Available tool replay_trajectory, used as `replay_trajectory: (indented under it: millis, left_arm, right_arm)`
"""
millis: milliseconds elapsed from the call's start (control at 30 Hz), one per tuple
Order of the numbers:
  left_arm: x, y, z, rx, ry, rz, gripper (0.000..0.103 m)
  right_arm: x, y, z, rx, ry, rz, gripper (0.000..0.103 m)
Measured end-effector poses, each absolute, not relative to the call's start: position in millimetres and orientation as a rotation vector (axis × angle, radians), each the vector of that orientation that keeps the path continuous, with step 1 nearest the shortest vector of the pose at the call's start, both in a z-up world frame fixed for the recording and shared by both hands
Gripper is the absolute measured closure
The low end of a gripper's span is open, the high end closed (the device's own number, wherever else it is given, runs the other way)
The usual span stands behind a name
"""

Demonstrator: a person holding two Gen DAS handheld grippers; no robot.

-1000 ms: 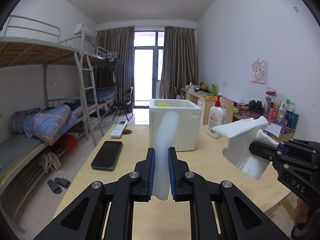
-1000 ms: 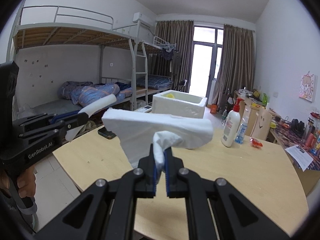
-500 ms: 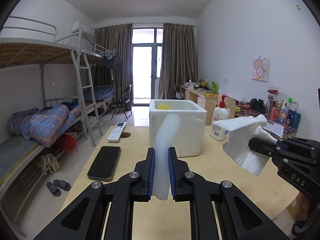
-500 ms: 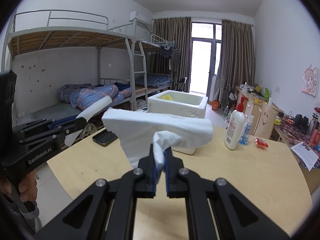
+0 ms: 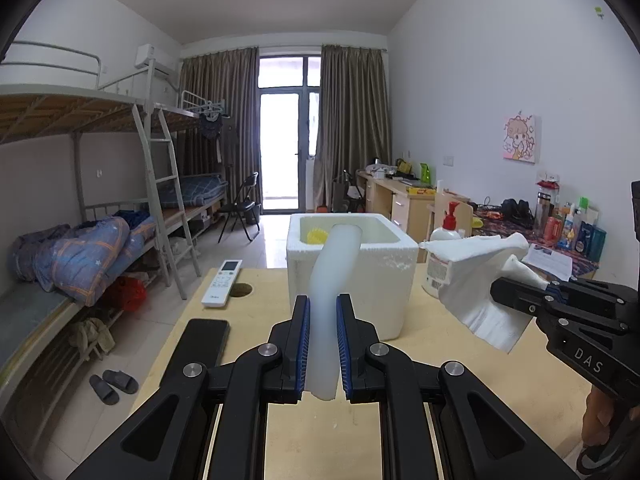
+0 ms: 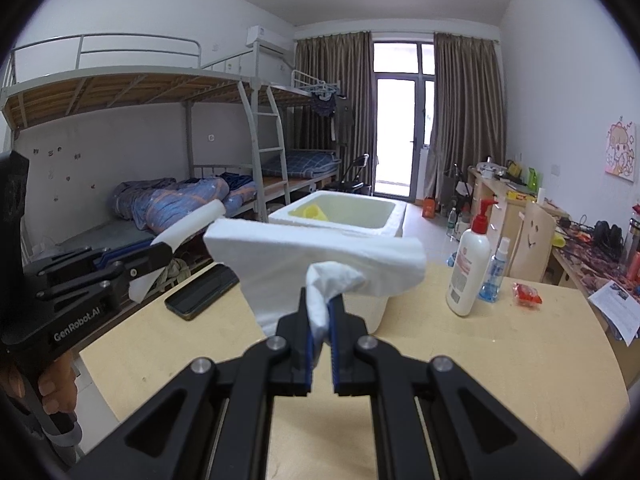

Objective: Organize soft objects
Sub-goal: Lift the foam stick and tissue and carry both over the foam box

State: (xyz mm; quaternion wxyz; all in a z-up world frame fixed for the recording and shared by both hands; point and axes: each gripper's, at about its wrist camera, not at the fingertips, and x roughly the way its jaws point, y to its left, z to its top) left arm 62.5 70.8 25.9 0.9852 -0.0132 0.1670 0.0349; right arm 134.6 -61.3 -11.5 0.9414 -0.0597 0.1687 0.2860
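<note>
My left gripper (image 5: 322, 312) is shut on a white foam tube (image 5: 334, 268) whose far end reaches to the rim of the white foam box (image 5: 360, 280). A yellow object (image 5: 316, 235) lies inside the box. My right gripper (image 6: 320, 308) is shut on a white cloth (image 6: 320, 256) and holds it above the table, in front of the box (image 6: 360, 212). In the left wrist view the right gripper (image 5: 504, 288) and its cloth (image 5: 476, 280) hang right of the box. In the right wrist view the left gripper (image 6: 156, 256) and tube (image 6: 192, 226) are at the left.
On the wooden table (image 5: 420, 380) lie a black phone (image 5: 200, 344) and a white remote (image 5: 223, 282) beside a round hole. A lotion pump bottle (image 6: 468, 264), a small spray bottle (image 6: 496, 272) and a red wrapper (image 6: 528, 294) stand right of the box. Bunk beds line the left.
Both grippers have moved forward and closer to the foam box, each keeping hold of its object. The tube's far end now overlaps the box rim.
</note>
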Motion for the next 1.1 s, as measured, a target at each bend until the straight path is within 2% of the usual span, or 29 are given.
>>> replay_trajectory:
  millis: [1100]
  left_arm:
    - [128,79,54,-0.003,0.325,0.050,0.089]
  right_arm:
    - [194,-50,23,-0.083,0.352,0.503,0.094]
